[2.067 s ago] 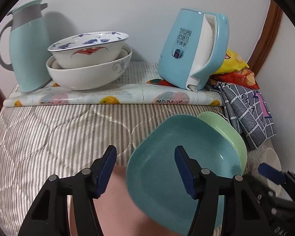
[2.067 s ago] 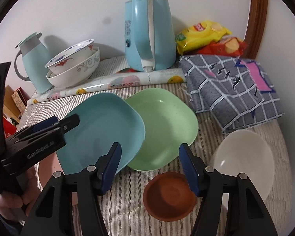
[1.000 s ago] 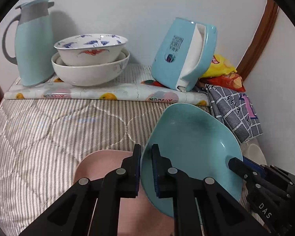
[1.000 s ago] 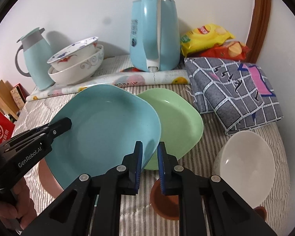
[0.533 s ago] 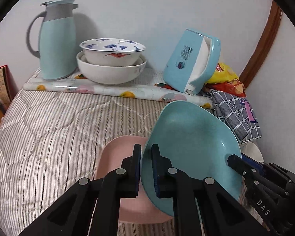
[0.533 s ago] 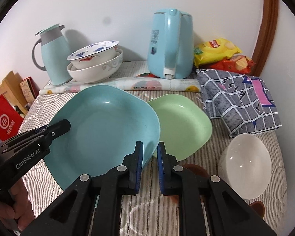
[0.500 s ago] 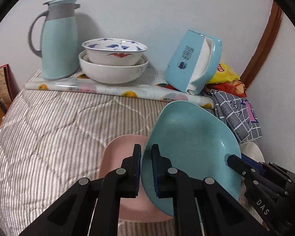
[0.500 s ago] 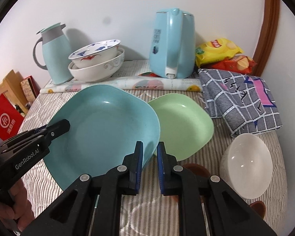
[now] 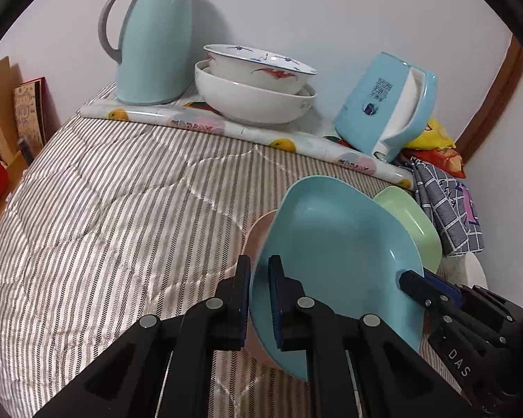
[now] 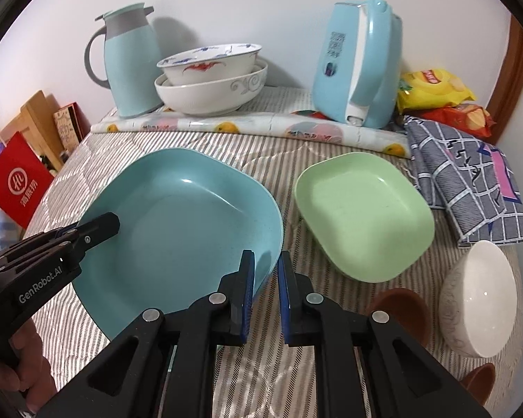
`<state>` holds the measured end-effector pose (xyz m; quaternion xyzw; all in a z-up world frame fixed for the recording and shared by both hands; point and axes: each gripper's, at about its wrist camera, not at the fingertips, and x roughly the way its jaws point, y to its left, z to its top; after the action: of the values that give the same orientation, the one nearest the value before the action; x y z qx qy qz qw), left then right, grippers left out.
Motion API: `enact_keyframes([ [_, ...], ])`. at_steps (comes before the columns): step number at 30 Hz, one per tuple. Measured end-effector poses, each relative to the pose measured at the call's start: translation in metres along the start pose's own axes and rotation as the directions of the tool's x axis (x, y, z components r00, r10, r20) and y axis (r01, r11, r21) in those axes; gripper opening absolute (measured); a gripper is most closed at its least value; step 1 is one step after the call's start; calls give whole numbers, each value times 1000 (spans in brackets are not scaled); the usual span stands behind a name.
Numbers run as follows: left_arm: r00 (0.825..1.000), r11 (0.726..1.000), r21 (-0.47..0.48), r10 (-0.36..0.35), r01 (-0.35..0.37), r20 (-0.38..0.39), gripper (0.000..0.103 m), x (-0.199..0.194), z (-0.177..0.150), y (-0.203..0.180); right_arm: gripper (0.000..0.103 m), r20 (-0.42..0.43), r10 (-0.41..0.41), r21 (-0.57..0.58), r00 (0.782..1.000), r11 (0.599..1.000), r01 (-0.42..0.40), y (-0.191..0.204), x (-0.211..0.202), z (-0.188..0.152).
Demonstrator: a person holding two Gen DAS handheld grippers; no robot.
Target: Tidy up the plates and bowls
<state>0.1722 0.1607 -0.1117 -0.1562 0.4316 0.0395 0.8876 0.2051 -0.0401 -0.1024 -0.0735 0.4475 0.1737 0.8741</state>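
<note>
- My left gripper is clamped on the rim of the squarish teal plastic plate; the rim runs between its two blue pads with almost no gap.
- My right gripper is pinched on the opposite edge of that plate, its fingers nearly together around the rim.
- The plate hangs between both grippers, tilted, its hollow side facing the right wrist camera, above the striped quilted cover.
- A pink plate lies right behind the teal one in the left view, mostly hidden.
- The squarish pale green plate rests on the cover just beside the teal plate, apart from it.
- A white bowl and a brown bowl sit near my right gripper's right side.
- Two stacked white ceramic bowls stand at the back between a teal jug and a blue kettle.
</note>
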Motion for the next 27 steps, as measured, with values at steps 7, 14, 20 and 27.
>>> enact_keyframes([
  [7, 1000, 1000, 6, 12, -12, -24, 11, 12, -7, 2, 13, -18, 1, 0, 1000, 1000, -1, -1, 13, -3],
  [14, 1000, 1000, 6, 14, -14, -26, 11, 16, -11, 4, 13, -23, -9, -16, 1000, 1000, 8, 2, 22, -3],
  [20, 1000, 1000, 14, 16, -16, -26, 11, 17, -12, 3, 14, -33, -19, -26, 999, 999, 19, 4, 29, -3],
  [27, 999, 999, 11, 30, -30, -38, 34, 11, -13, 4, 30, -20, -15, -42, 1000, 999, 15, 8, 19, -4],
])
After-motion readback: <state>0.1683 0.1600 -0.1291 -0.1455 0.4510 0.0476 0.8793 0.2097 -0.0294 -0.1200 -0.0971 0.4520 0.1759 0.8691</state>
